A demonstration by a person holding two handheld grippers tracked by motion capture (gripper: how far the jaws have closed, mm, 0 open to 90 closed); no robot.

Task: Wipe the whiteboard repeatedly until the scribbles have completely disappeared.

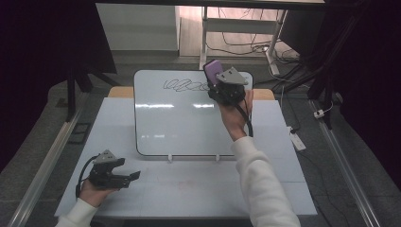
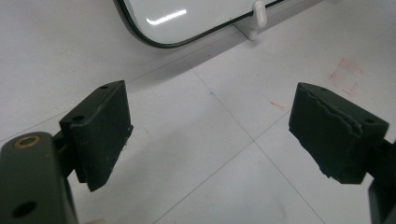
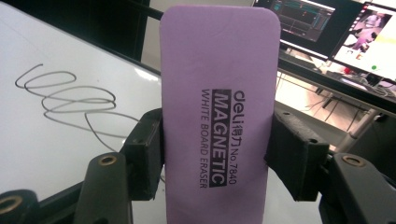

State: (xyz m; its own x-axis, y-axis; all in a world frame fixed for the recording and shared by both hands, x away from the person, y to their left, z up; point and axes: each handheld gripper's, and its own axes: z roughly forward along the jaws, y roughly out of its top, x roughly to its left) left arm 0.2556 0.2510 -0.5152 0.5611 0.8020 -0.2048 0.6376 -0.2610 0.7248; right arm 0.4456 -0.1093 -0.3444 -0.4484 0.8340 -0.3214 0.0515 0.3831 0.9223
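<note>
White tabletop (image 1: 189,189), a whiteboard (image 1: 179,127) propped on it, cables on the floor behind.

Right gripper (image 3: 215,154) holds a purple eraser (image 3: 217,93) upright at the board's top right, beside a black scribble (image 1: 185,85); its fingers (image 3: 147,149) clamp the eraser's long sides, black print reading "MAGNETIC WHITE BOARD ERASER". Left gripper (image 2: 210,135) rests low at the near left, fingers (image 2: 100,130) apart with nothing between.

Right tongs (image 1: 213,75) clamped, left tongs (image 1: 130,176) agape

High view looks down over the whiteboard (image 1: 189,118); both gripper views closely share it.
</note>
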